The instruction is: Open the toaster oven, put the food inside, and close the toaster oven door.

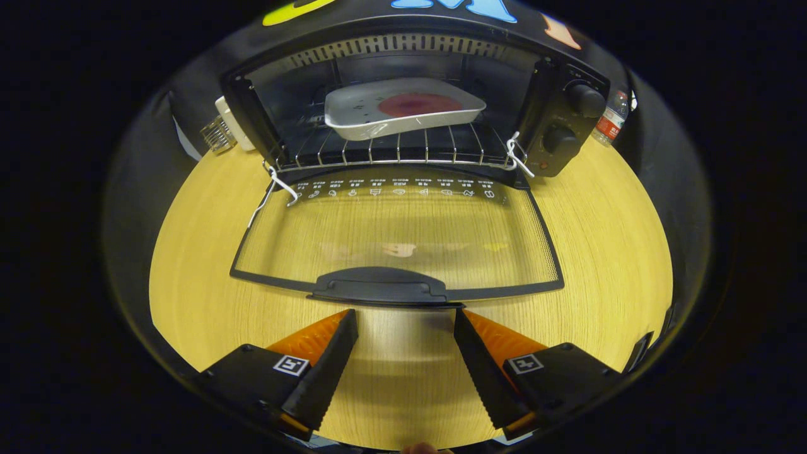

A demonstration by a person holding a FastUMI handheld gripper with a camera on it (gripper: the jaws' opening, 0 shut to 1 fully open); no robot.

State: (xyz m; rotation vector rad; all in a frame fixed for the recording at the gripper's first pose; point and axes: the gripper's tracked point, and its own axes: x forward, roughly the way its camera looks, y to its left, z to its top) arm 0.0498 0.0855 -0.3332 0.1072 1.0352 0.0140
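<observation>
The black toaster oven [561, 126] stands on the wooden table with its glass door [397, 236] folded down flat toward me. Inside, on the wire rack [403, 151], rests a white dish [403, 108] holding a dark red round piece of food [419, 104]. The door's black handle [381, 287] lies just ahead of my fingertips. My gripper [405, 315] is open, its fingers spread to either side of the handle's width, with nothing between them but bare table.
Two control knobs [583, 101] sit on the oven's right panel. A plastic bottle [611, 120] stands behind the oven on the right. A white object and a clear ribbed item [220, 132] sit to the oven's left. The wooden table [618, 252] spreads on both sides.
</observation>
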